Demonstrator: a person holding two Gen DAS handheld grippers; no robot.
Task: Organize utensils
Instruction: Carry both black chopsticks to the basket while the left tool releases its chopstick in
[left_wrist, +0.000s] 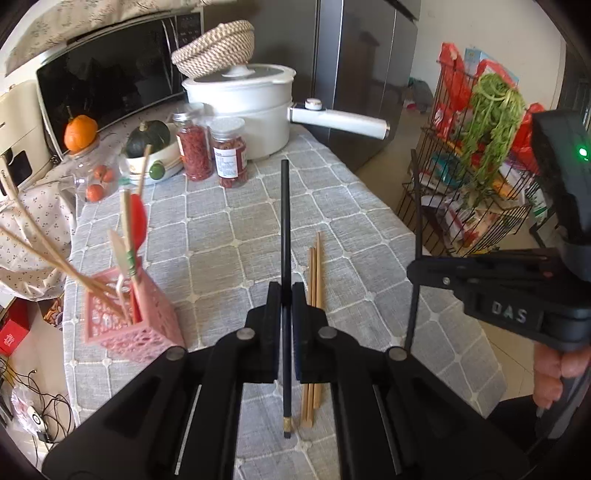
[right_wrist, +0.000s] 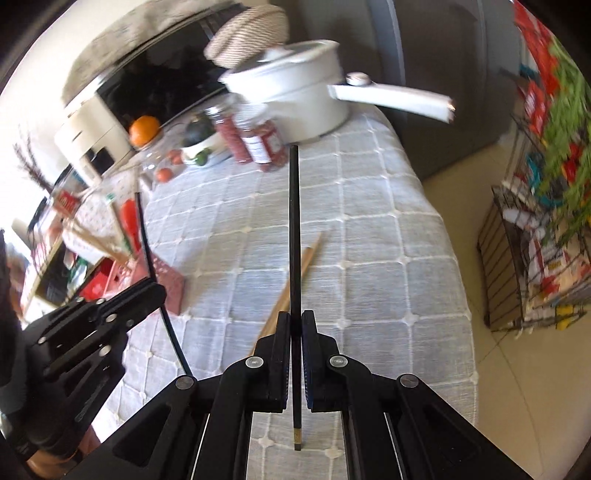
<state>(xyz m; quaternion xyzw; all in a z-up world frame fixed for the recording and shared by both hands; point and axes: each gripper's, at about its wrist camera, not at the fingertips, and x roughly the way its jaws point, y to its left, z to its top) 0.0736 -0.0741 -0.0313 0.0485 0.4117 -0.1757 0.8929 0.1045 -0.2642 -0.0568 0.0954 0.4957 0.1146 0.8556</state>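
In the left wrist view, the surface (left_wrist: 236, 206) wears a grey checked cloth. At its far end stand a white electric pot (left_wrist: 243, 107) with a long handle, a woven basket (left_wrist: 216, 46) resting on the pot's lid, and two jars of red dried fruit (left_wrist: 210, 147). A pink utensil holder (left_wrist: 127, 314) stands at the left, near the edge, with wooden chopsticks and a red spoon leaning out of it. Three wooden chopsticks (left_wrist: 314, 314) lie flat on the cloth just right of the left hand-held gripper (left_wrist: 285, 295). This gripper is clamped on a black chopstick (left_wrist: 284, 221), whose long axis runs straight away from the camera, its tip toward the pot and its gold-banded end toward the lens. At the right, the right hand-held gripper (left_wrist: 419, 275) pinches a second black chopstick (left_wrist: 416, 221), which stands nearly upright in this view. A wire rack (left_wrist: 476, 177) with green leaves stands on the floor beyond.

In the right wrist view, which is blurred, the right hand-held gripper (right_wrist: 295, 325) is closed on its black chopstick (right_wrist: 294, 221), which points toward the pot (right_wrist: 295, 99). The wooden chopsticks (right_wrist: 295, 280) lie diagonally under it. At the left, the left hand-held gripper (right_wrist: 157, 291) holds its own black chopstick (right_wrist: 144, 240) in front of the pink holder (right_wrist: 166, 280).
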